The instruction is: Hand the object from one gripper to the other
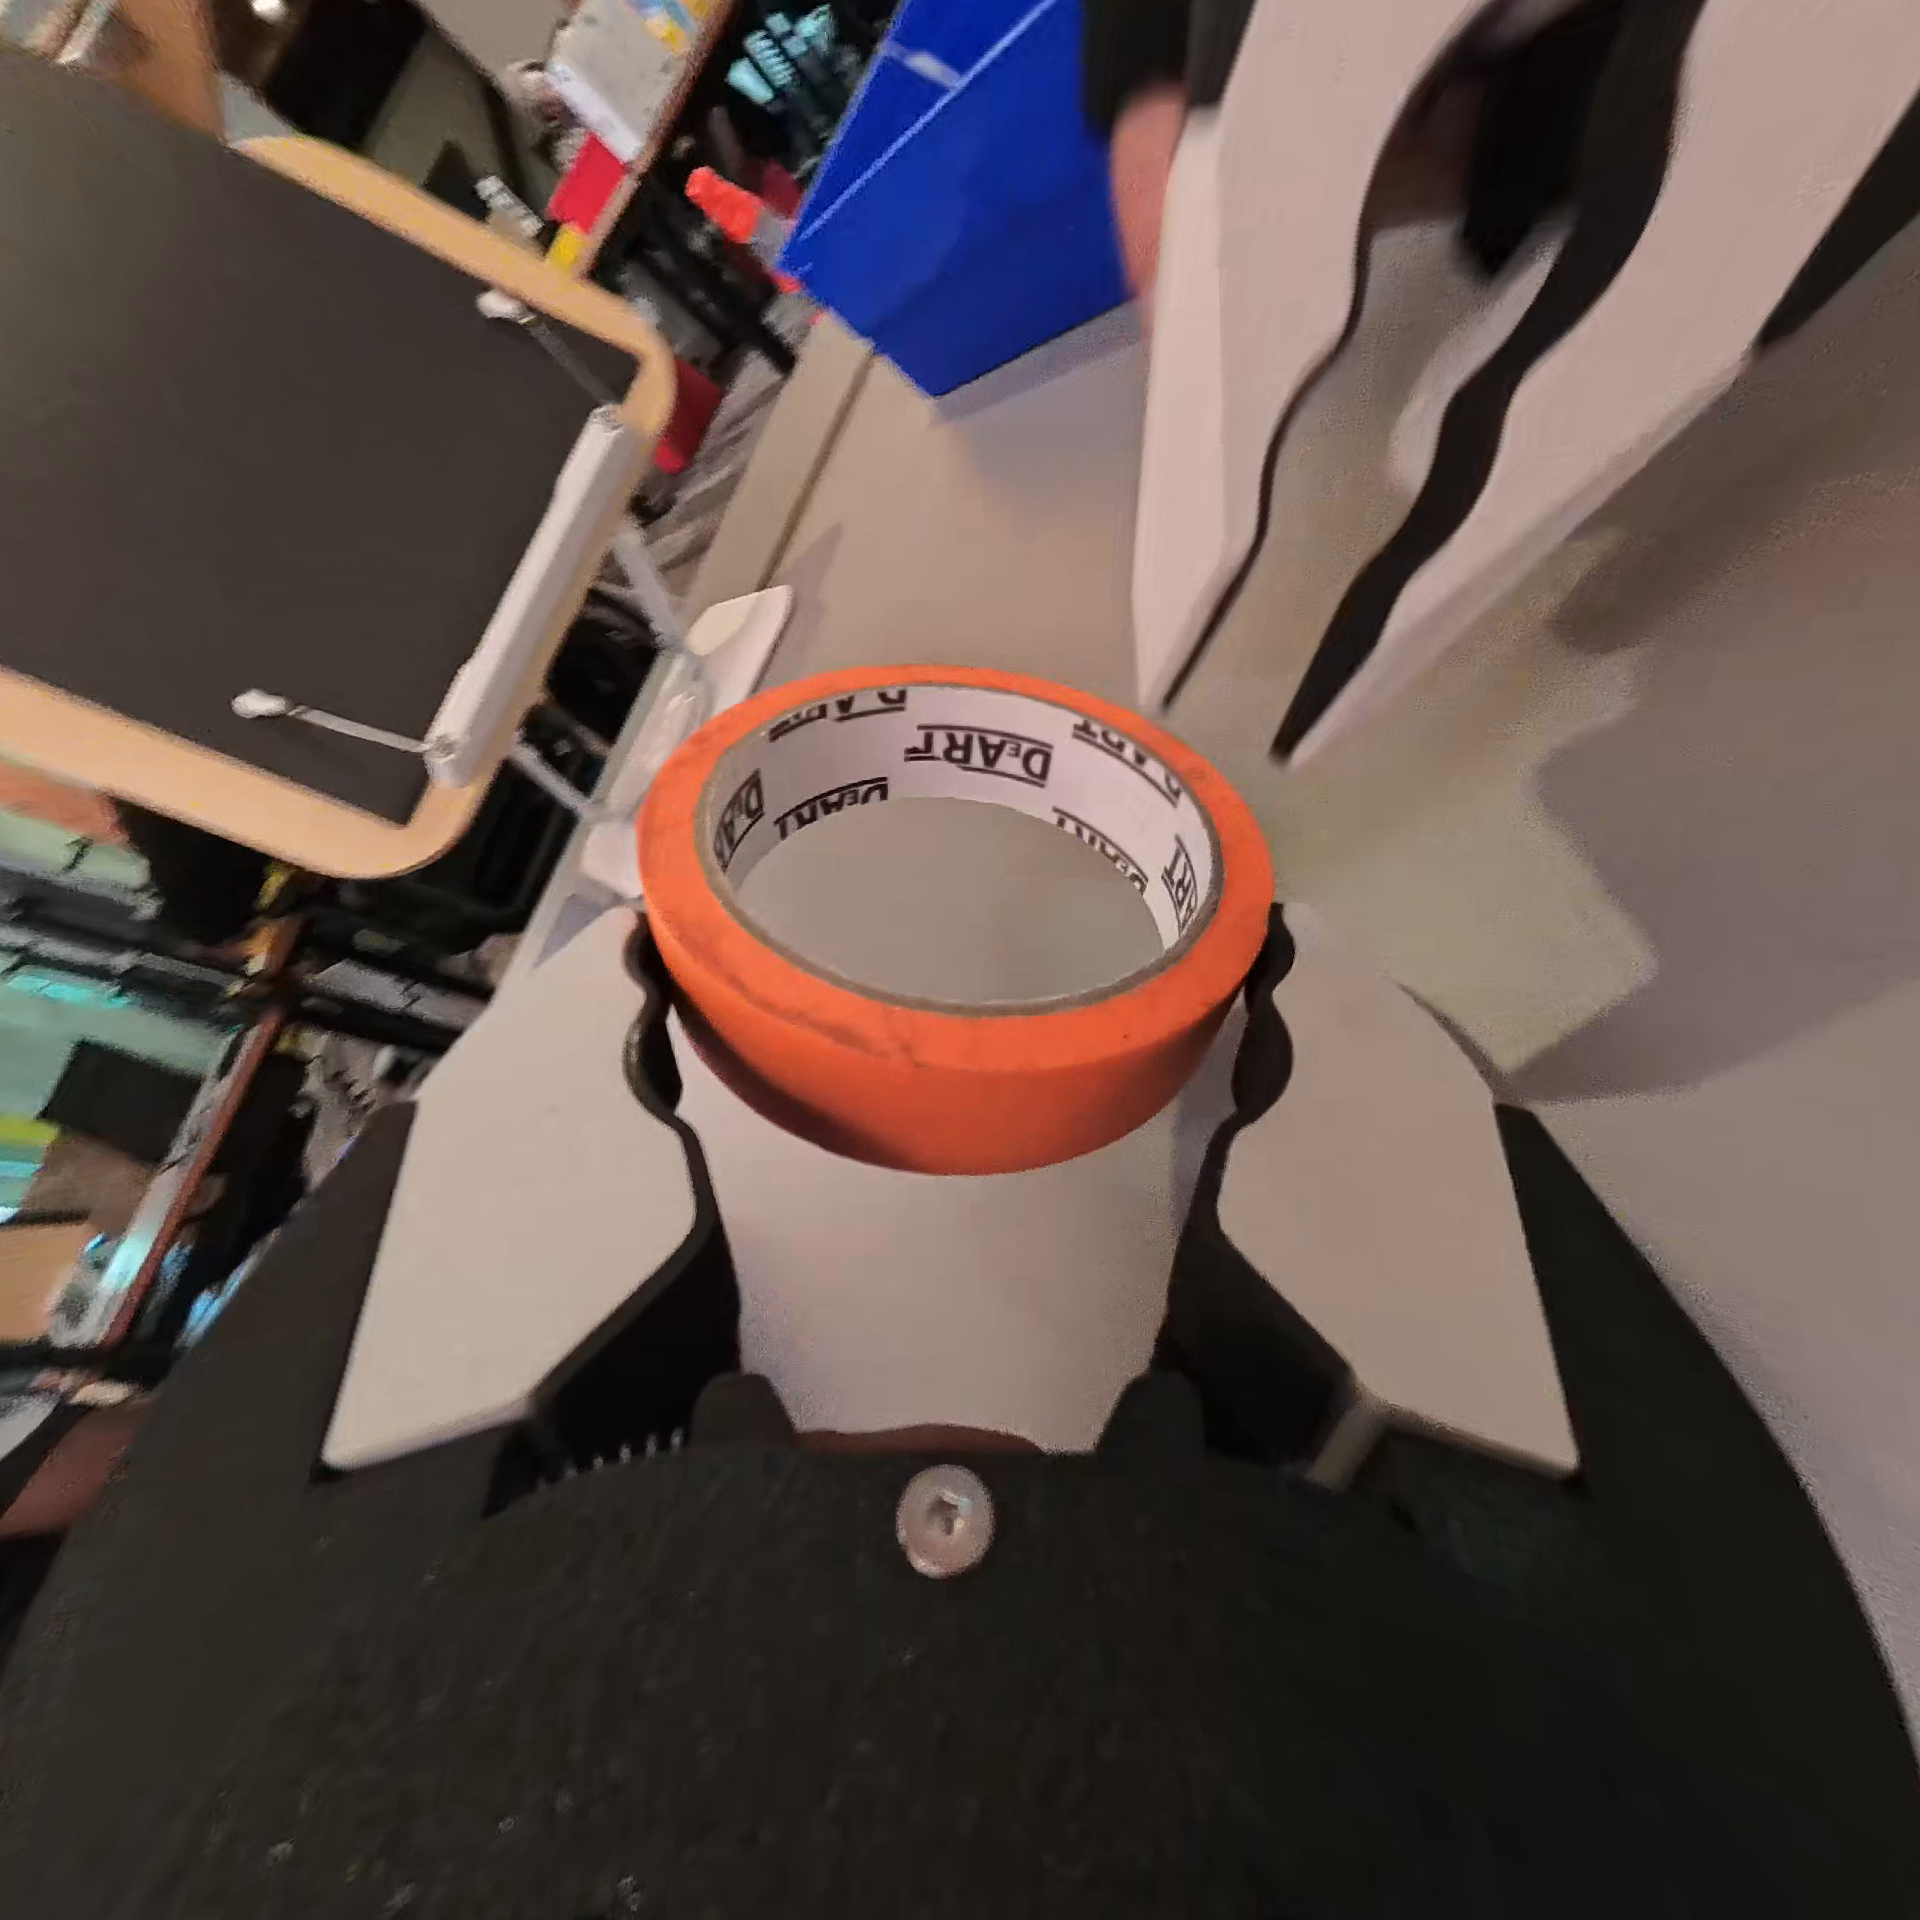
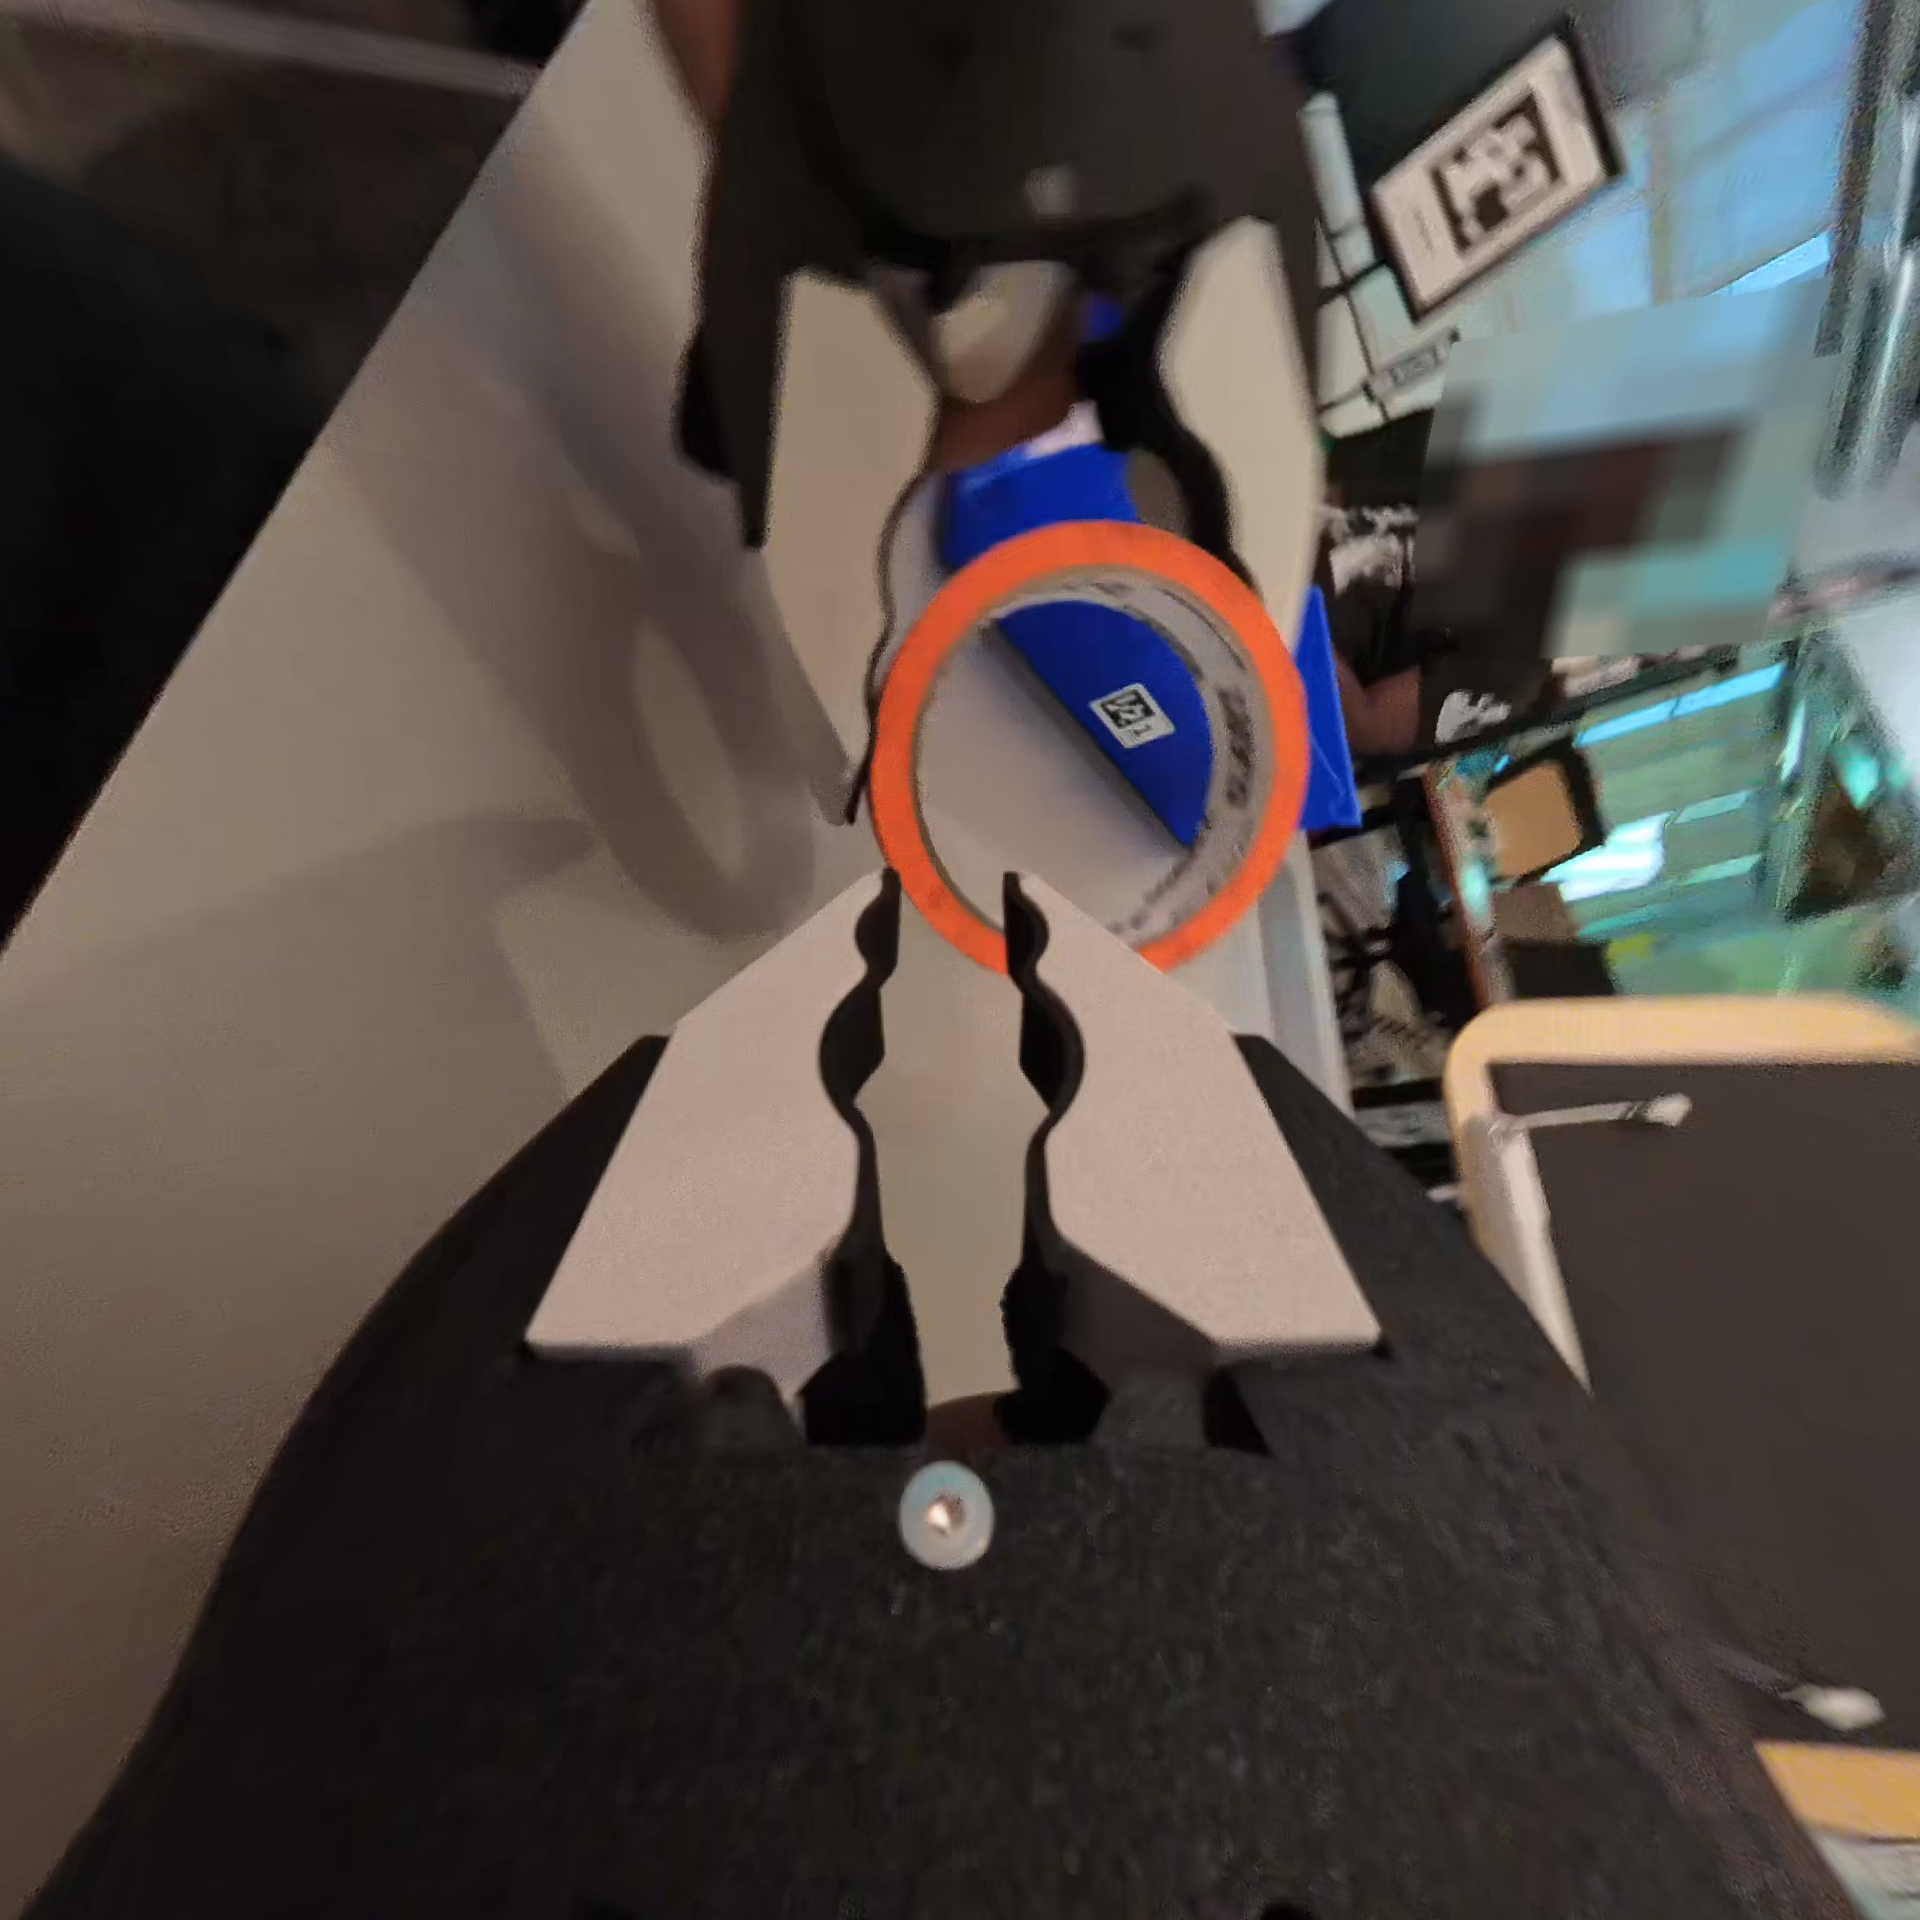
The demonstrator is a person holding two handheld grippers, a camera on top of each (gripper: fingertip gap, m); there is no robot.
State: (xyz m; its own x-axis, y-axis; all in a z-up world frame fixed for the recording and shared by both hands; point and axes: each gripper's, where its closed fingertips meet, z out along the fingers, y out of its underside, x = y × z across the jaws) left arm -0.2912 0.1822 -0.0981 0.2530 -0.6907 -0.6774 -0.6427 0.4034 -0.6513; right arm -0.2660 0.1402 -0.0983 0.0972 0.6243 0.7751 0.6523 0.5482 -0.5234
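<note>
Left wrist view: left tongs (image 1: pixel 951 966) clamped on orange tape roll (image 1: pixel 951 1023) above the bench (image 1: pixel 1714 1039). Right tongs (image 2: pixel 948 883) slightly apart, empty, tips near the roll's rim.

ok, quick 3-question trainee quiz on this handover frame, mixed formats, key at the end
1. True or false: the right gripper is already clamped on the orange tape roll.
2. Multiple choice: what holds the roll? A) the left gripper B) the white table C) the blue bin
3. Fill in: in the right wrist view, the right gripper's tips line up with the roll's ___ edge.

Key: 1 false; 2 A; 3 lower.
</note>
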